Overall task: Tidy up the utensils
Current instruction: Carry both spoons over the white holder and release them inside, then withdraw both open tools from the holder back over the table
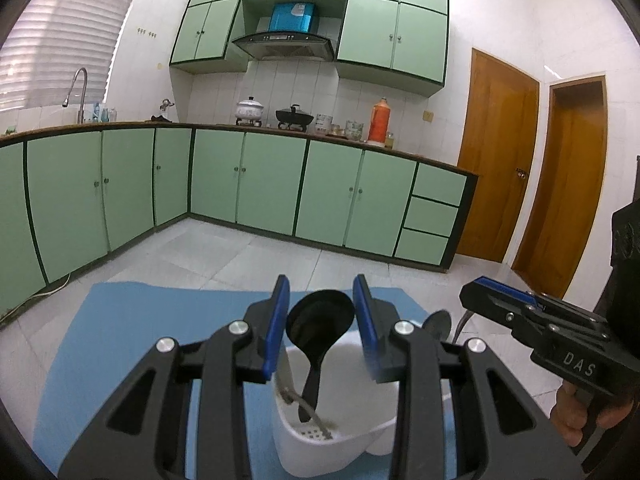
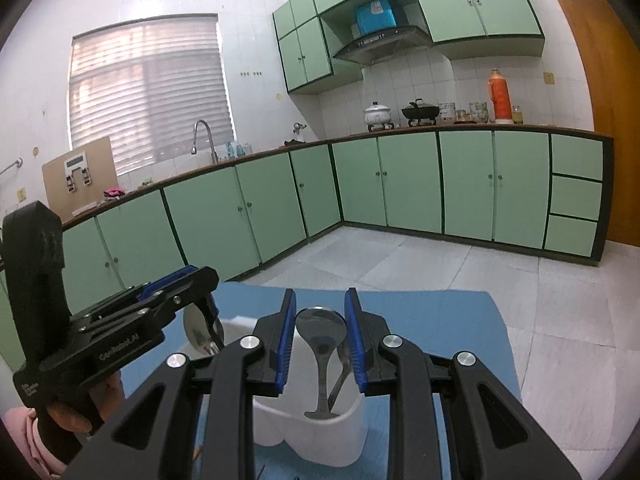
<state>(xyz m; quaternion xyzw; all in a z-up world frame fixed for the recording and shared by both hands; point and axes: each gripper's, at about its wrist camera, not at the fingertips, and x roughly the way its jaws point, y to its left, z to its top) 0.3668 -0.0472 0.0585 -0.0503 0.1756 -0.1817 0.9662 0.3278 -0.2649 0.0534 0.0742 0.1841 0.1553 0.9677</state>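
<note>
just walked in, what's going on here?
A person holds a gripper in each hand over a white plastic utensil holder on a blue mat. The left gripper is clamped on a black plastic spoon, the right gripper on a shiny metal spoon. Both spoons stand handle-down in the holder, not yet released.

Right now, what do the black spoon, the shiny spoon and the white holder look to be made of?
Black round-bowled spoon: probably plastic, with a dull sheen. Shiny silver spoon: metal, likely stainless steel, with mirror-like reflections. White perforated utensil holder: looks like moulded plastic, smooth and matte.
</note>
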